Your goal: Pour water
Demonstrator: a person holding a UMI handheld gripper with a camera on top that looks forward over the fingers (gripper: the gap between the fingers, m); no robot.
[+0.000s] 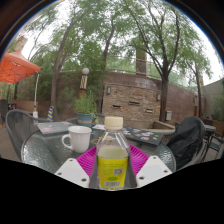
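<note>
A clear bottle [112,158] with a white cap and a yellow label stands upright between my fingers, and my gripper [112,168] is shut on it, the pink pads [87,160] pressing against both sides of the label. The bottle holds pale liquid. A white mug [78,139] sits on the round glass table [45,152] beyond my left finger, its handle turned left. Whether the bottle's base rests on the table is hidden.
Metal mesh chairs stand at the left [20,128] and a dark chair at the right [187,140]. Papers and small items [140,132] lie on the far side of the table. A stone wall [130,100], trees and an orange umbrella [15,68] lie beyond.
</note>
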